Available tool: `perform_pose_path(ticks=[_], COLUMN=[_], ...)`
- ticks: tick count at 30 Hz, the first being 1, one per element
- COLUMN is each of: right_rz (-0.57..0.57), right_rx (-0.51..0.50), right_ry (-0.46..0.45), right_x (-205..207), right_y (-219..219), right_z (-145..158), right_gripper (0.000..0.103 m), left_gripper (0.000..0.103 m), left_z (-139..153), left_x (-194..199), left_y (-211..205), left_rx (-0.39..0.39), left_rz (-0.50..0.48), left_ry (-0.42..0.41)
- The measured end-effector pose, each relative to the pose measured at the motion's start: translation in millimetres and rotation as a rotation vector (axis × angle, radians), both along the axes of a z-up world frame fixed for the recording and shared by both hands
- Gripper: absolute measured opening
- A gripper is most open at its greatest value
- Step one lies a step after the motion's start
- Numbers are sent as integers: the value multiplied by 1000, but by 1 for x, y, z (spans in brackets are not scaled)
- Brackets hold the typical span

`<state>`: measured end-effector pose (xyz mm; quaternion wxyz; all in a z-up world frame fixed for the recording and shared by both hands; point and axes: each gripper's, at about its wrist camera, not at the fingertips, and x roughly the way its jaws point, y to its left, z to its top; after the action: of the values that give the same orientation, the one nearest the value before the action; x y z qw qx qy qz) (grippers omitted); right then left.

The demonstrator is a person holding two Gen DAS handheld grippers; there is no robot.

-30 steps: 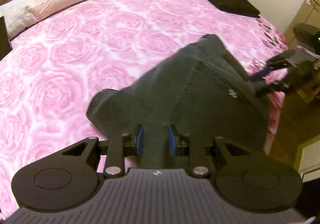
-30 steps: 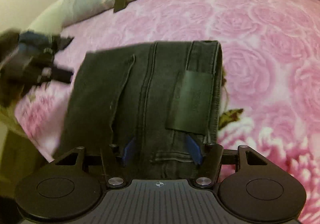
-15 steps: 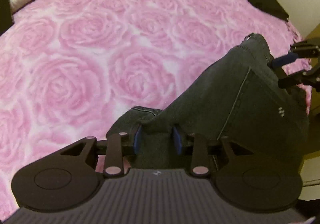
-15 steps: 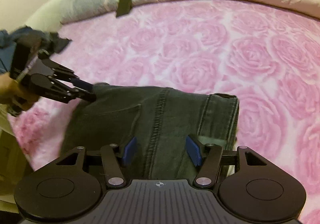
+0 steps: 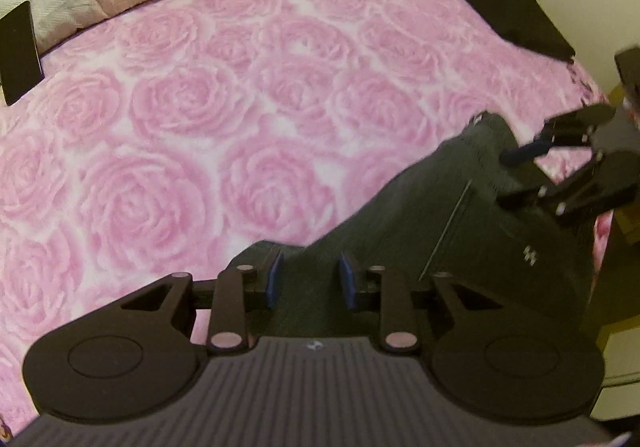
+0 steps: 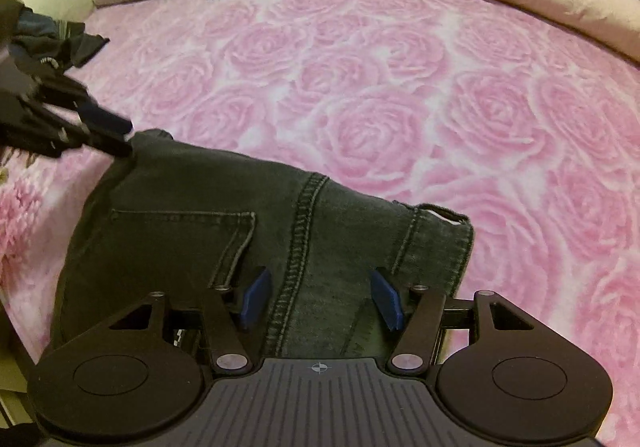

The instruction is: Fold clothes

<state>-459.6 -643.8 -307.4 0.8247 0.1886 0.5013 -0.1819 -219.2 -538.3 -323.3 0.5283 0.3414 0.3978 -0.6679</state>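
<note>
Jeans (image 6: 256, 247), dark grey denim already doubled over, lie at the near edge of the bed (image 5: 240, 127), held at both ends: left claw (image 5: 310, 279) is closing on a bunched fold at the left end, right claw (image 6: 320, 299) stands about half open astride the thick waistband end, pads against the cloth on either side. Risk: the near part of the denim overhangs the bed edge, so a loose pinch on either side could let it slide off. Uneven pull between claws could skew the fold.
</note>
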Motion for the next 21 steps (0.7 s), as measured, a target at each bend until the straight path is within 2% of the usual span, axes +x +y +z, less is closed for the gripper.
perform_pose_path(ticks=[3, 5, 8, 12, 15, 18, 21], right_rz=[6, 7, 11, -47, -46, -21, -51], right_rx=[-22, -29, -38, -22, -4, 21, 8], right_ry=[2, -6, -18, -13, -45, 41, 59], right_x=[-1, -2, -6, -10, -21, -32, -50], right_y=[5, 6, 7, 8, 21, 33, 33], right_z=[-2, -3, -3, 17, 32, 16, 12], right_gripper=[58, 58, 58, 59, 59, 59, 59], left_gripper=[25, 30, 32, 32, 32, 32, 32], left_z=[-16, -33, -50, -50, -51, -51, -44], left_x=[-8, -14, -16, -18, -20, -19, -19], left_y=[-9, -16, -23, -22, -23, -21, -16], left_rx=[22, 39, 59, 61, 63, 59, 53], left_rz=[-27, -45, -37, -38, -47, -49, -42], left_ry=[-40, -78, -76, -89, -102, -104, -110])
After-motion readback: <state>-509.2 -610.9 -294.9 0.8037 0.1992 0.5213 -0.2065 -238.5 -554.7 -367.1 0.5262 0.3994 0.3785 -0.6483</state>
